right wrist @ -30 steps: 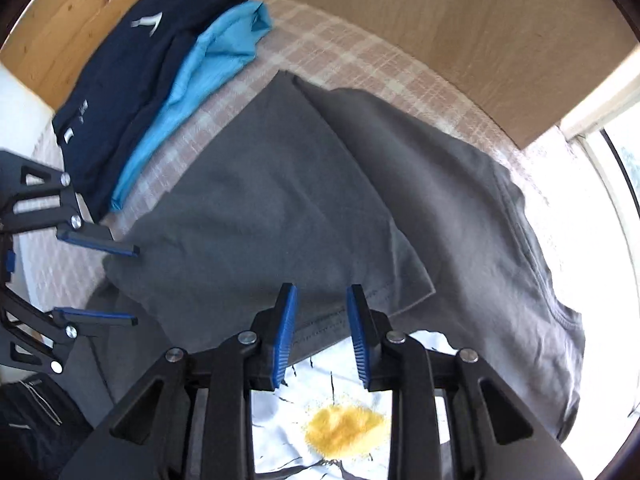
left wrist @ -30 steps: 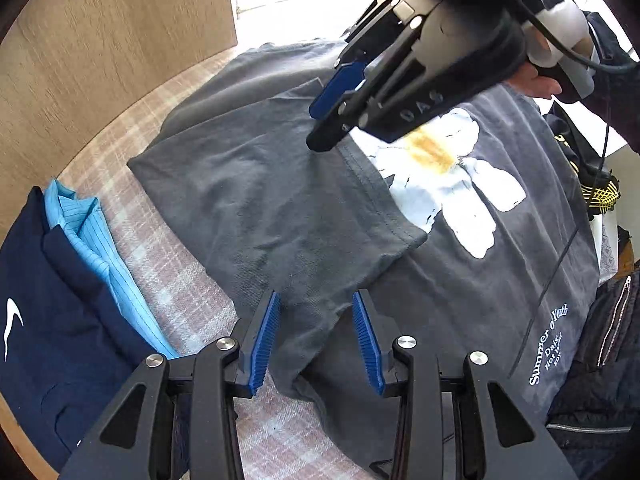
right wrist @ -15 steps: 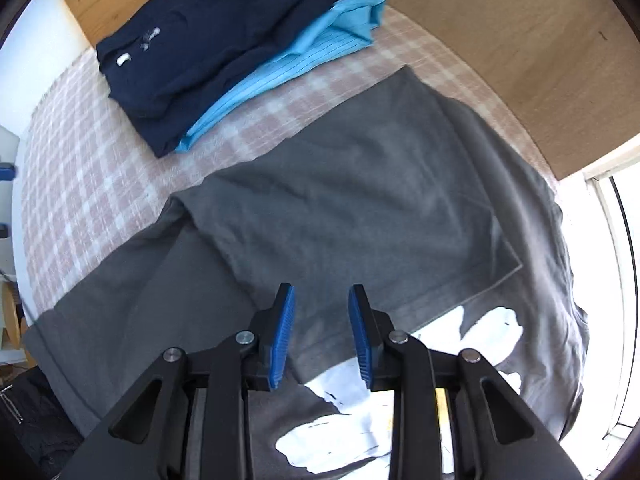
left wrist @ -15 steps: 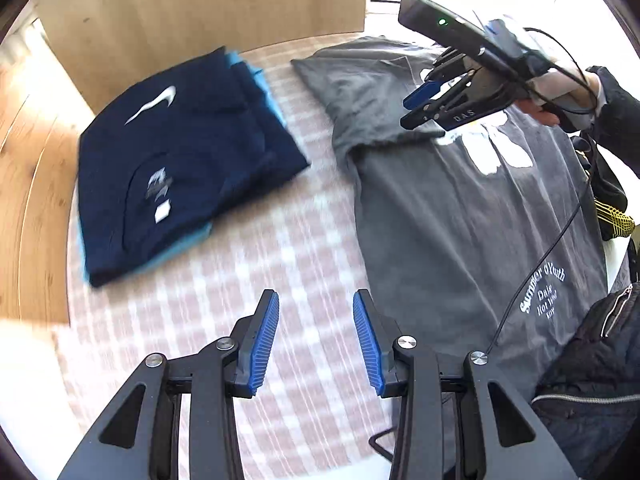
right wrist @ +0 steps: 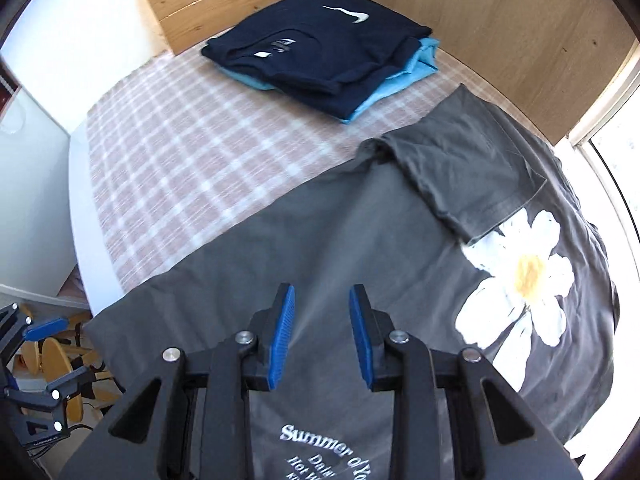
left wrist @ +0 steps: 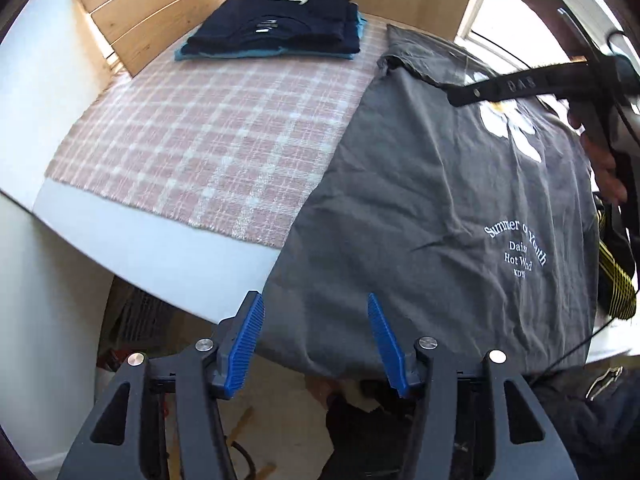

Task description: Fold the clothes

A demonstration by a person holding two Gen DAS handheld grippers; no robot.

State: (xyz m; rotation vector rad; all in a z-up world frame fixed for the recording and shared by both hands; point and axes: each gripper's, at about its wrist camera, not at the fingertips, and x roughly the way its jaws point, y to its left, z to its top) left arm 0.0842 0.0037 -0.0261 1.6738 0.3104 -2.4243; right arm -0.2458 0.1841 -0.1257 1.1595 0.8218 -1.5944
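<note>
A dark grey T-shirt [left wrist: 420, 200] with a white daisy print [right wrist: 520, 276] and white lettering lies flat on the checked table, its hem hanging over the near edge. One sleeve [right wrist: 464, 168] is folded in over the chest. My left gripper [left wrist: 316, 340] is open, low at the hem's left corner, with nothing between its blue pads. Above the middle of the shirt [right wrist: 360, 240], my right gripper [right wrist: 322, 328] is open and holds nothing. In the left wrist view, the right gripper's body [left wrist: 520, 84] hangs over the daisy.
A folded pile of navy and light blue clothes [right wrist: 320, 52] sits at the far side of the pink checked tablecloth [left wrist: 208, 132]. Wooden panels [right wrist: 500, 32] stand behind. A person's hand [left wrist: 600, 160] and dark jacket are at the right. Floor clutter shows below the table edge.
Both grippers have pulled back toward the shirt's hem. The left one has dropped to the near table edge and its jaws stand wider. The sleeve stays folded over the chest.
</note>
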